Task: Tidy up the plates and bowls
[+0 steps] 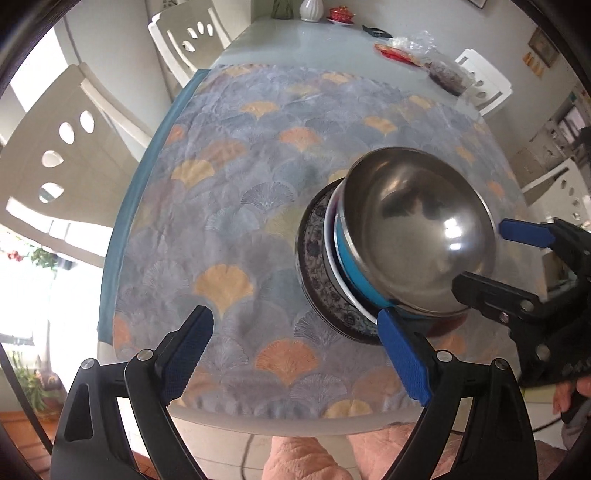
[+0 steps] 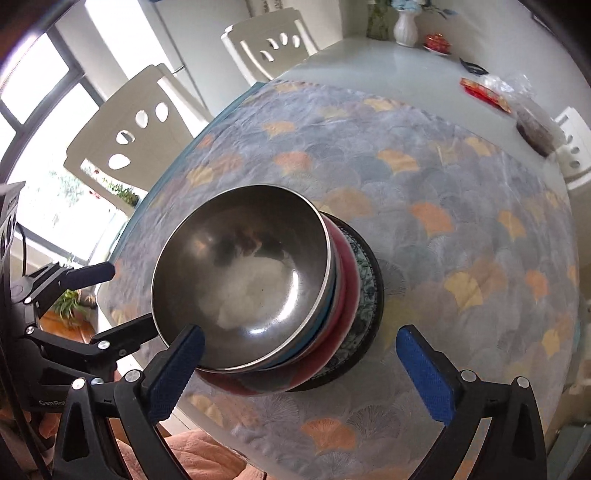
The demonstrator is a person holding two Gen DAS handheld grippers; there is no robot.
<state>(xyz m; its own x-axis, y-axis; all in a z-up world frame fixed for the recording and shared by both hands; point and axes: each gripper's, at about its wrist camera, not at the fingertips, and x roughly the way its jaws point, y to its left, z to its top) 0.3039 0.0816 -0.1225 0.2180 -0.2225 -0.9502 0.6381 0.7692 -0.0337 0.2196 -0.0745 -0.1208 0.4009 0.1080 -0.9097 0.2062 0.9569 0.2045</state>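
A steel bowl (image 1: 417, 225) sits on top of a stack: a blue bowl (image 1: 354, 273), a white one, a red bowl (image 2: 347, 295) and a dark patterned plate (image 1: 317, 273) at the bottom, on the patterned tablecloth. The steel bowl also shows in the right wrist view (image 2: 243, 280). My left gripper (image 1: 295, 347) is open and empty, just left of the stack. My right gripper (image 2: 299, 369) is open and empty, its jaws on either side of the stack's near edge. It also shows in the left wrist view (image 1: 484, 254).
The tablecloth (image 1: 236, 206) covers the near half of a white table. At the far end stand a white vase (image 2: 404, 27), a red dish (image 2: 437, 42), a red packet (image 2: 484, 92) and a bagged dark item (image 2: 535, 133). White chairs (image 2: 125, 133) surround the table.
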